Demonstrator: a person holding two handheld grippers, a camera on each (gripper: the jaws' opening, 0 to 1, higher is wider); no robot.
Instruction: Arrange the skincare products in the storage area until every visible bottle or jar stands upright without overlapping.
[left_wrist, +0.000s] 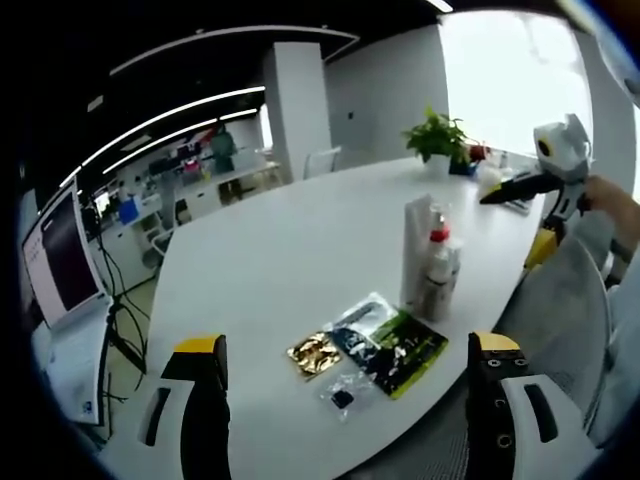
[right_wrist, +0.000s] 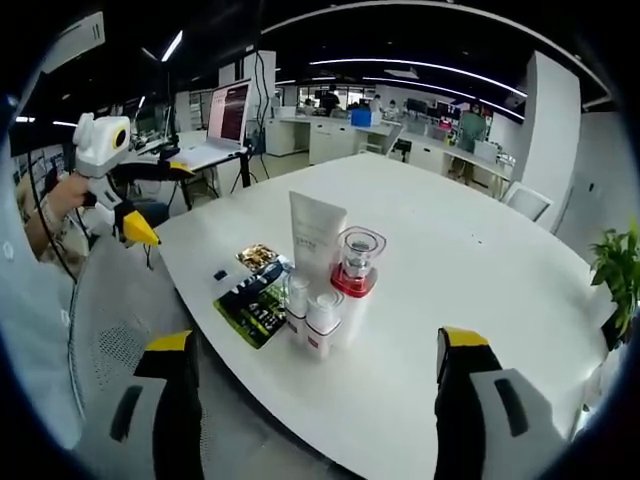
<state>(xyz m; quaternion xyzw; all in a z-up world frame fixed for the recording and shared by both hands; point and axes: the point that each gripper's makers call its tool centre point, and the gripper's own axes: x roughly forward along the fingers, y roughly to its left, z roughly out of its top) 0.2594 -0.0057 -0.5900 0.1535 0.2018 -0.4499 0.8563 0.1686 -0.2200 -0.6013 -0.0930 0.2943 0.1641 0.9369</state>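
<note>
On the white table (left_wrist: 290, 250) a group of skincare products stands upright and close together: a white tube (left_wrist: 415, 245) (right_wrist: 316, 235), a clear-capped bottle with a red collar (left_wrist: 437, 262) (right_wrist: 355, 268) and two small white bottles (right_wrist: 322, 322). Flat sachets lie beside them: a gold one (left_wrist: 315, 353) (right_wrist: 257, 257), a dark green packet (left_wrist: 402, 347) (right_wrist: 255, 305) and a small clear one (left_wrist: 343, 395). My left gripper (left_wrist: 347, 345) (right_wrist: 170, 205) is open, short of the table edge. My right gripper (right_wrist: 316, 340) (left_wrist: 510, 230) is open too, held off the table's other side. Both hold nothing.
A potted plant (left_wrist: 437, 135) (right_wrist: 618, 270) stands at the table's far end. A grey mesh chair back (left_wrist: 560, 310) (right_wrist: 110, 330) sits at the table's edge near the products. A monitor on a stand (left_wrist: 62, 255) (right_wrist: 228, 112) and office desks lie beyond.
</note>
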